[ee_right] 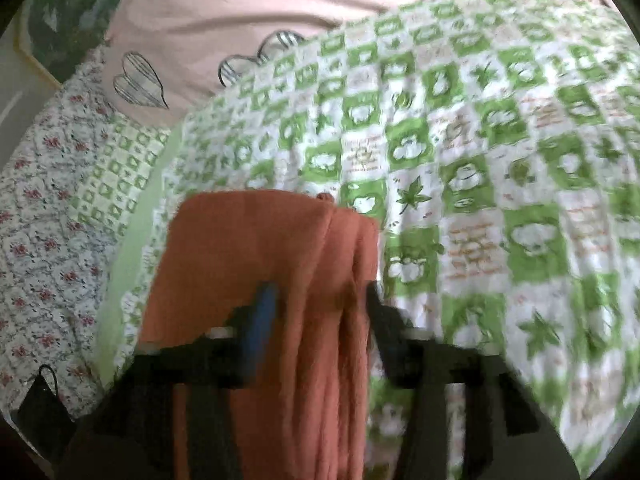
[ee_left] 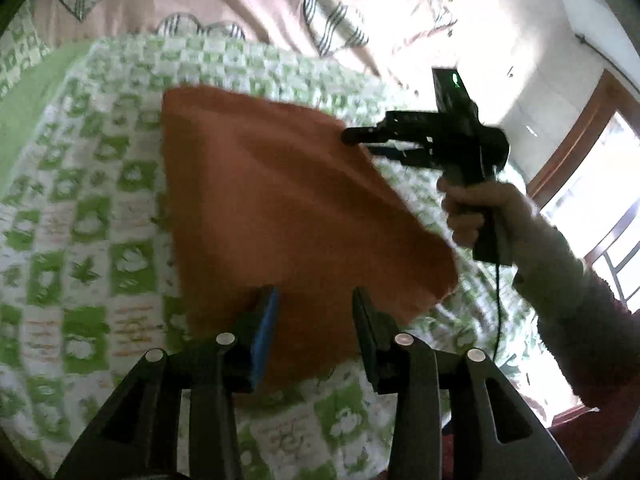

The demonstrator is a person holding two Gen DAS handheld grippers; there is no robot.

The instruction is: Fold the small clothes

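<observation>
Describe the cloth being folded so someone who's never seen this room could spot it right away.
Find the bed covered by a green-and-white checked quilt. On the quilt lies the orange cloth, between the left hand-held gripper and the right hand-held gripper. It is the only plain, unpatterned orange fabric there.

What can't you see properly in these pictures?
- Right gripper, right wrist view: motion blur hides whether it pinches the orange cloth.
- Cloth's near edge, left wrist view: hidden behind the left gripper.
- Print on the green quilt: too blurred to read.
</observation>
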